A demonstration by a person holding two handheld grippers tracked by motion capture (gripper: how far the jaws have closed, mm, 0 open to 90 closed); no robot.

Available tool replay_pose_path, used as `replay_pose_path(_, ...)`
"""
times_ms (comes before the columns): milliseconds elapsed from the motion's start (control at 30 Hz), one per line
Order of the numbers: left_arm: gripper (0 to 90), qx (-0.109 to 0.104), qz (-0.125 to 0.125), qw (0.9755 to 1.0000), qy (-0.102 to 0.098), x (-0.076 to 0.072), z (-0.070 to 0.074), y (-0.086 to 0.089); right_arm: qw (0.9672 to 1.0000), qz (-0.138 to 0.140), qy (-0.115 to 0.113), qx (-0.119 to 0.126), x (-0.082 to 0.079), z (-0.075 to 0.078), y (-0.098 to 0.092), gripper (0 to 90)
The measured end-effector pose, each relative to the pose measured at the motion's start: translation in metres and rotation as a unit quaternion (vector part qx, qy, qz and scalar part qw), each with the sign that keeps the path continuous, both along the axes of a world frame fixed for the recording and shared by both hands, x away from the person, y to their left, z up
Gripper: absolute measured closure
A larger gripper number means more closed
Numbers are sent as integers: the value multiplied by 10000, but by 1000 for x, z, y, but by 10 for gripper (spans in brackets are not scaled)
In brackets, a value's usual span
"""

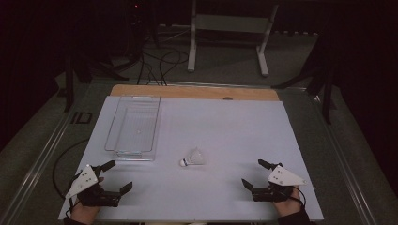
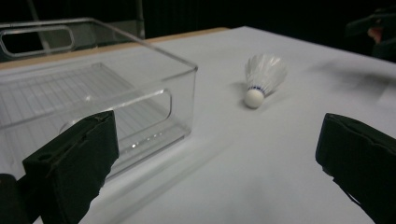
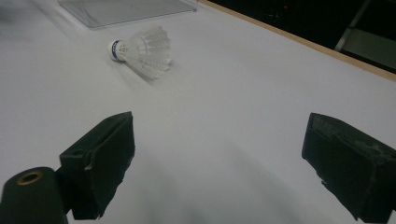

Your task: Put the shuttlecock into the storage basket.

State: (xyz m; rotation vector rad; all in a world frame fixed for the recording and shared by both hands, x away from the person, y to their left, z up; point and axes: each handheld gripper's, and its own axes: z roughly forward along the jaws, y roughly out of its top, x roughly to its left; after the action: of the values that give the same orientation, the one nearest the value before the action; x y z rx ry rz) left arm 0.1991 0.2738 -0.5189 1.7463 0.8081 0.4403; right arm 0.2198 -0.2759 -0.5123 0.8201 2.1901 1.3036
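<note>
With both the left gripper and right gripper gaping wide and empty, the shuttlecock lying beside the clear bin could easily roll off or crush its feathers under a clumsy pinch.

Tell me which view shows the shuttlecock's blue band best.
The right gripper view: the shuttlecock lies close, its blue band sharp beside the cork. The left gripper view shows it farther off, cork toward the camera. In the high view it is small.
</note>
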Motion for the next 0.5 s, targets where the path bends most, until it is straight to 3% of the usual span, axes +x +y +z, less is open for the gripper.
replay_pose_path(233, 0, -37, -151, 9999, 43, 4, 13, -3, 10000, -11, -36, -24, 0, 0, 2, 94)
replay_pose_path(500, 0, 90, -355, 9993, 102, 8, 28, 1, 10000, 26, -56, 20, -1, 2, 2, 94)
